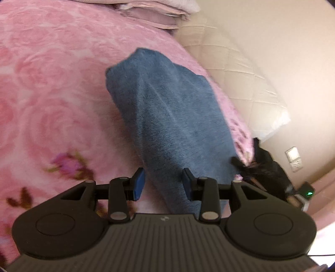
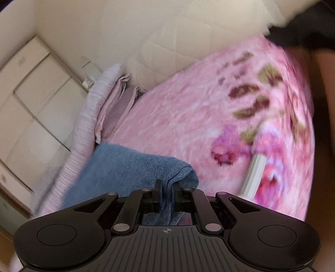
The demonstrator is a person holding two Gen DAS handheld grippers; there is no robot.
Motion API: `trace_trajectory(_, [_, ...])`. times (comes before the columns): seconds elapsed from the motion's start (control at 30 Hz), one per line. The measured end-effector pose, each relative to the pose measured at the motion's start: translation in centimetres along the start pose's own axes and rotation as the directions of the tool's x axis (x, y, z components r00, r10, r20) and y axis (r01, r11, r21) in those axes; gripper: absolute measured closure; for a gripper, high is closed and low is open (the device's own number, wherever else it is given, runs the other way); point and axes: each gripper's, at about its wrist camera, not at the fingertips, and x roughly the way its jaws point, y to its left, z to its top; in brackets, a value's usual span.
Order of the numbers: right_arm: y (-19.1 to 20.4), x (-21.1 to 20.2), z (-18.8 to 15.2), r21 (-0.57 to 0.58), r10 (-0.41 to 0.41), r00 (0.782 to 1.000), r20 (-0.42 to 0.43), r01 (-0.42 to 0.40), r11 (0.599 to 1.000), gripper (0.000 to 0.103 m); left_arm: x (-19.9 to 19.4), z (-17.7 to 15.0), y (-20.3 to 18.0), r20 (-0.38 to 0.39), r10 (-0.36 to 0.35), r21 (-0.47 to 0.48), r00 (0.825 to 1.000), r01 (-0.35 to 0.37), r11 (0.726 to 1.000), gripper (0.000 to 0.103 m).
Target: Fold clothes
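A blue towel-like cloth (image 1: pixel 167 108) lies lengthwise on a pink rose-patterned blanket (image 1: pixel 52 83). My left gripper (image 1: pixel 163 184) hovers over its near end with the jaws open. The cloth runs under the gap, close to the right pad (image 1: pixel 187 184), while pink blanket shows beside the left pad. In the right wrist view my right gripper (image 2: pixel 166 192) is shut on a bunched edge of the blue cloth (image 2: pixel 125 165), which is pinched between the pads and hangs down behind them. The rest of the cloth spreads away to the left over the blanket (image 2: pixel 188 115).
Folded pale pink linens (image 2: pixel 117 104) are stacked at the blanket's far edge, also the folded stack (image 1: pixel 150 14). A cream quilted mattress side (image 1: pixel 240 73) borders the bed. A white flat object (image 2: pixel 254 175) lies on the blanket. White cabinets (image 2: pixel 31 94) stand left. A dark blurred device (image 1: pixel 272 173) sits at right.
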Motion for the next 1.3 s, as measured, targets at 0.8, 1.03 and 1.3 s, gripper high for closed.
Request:
trace_trajectory(0.8, [-2.2,0.3,-3.8,0.299,0.183,0.937,-0.298,-0.091,0.95,0.08,1.0,-0.3,1.8,0.009,-0.111,-0.221,0.994,0.11,0.969,0.07])
trace_trajectory(1.03, [-4.8,1.3,4.9,0.101,0.072,0.972,-0.222,-0.05,0.994,0.076,3.0,-2.5,-1.9,-0.09,-0.202,-0.126,0.975,0.19,0.974,0.07])
trace_trajectory(1.3, [-4.1,-3.3,2.9,0.079,0.004,0.993,-0.121,0.006,0.997,0.059,-0.2,-3.9,0.4,-0.003,-0.143,-0.169,0.99,0.141,0.976,0.069])
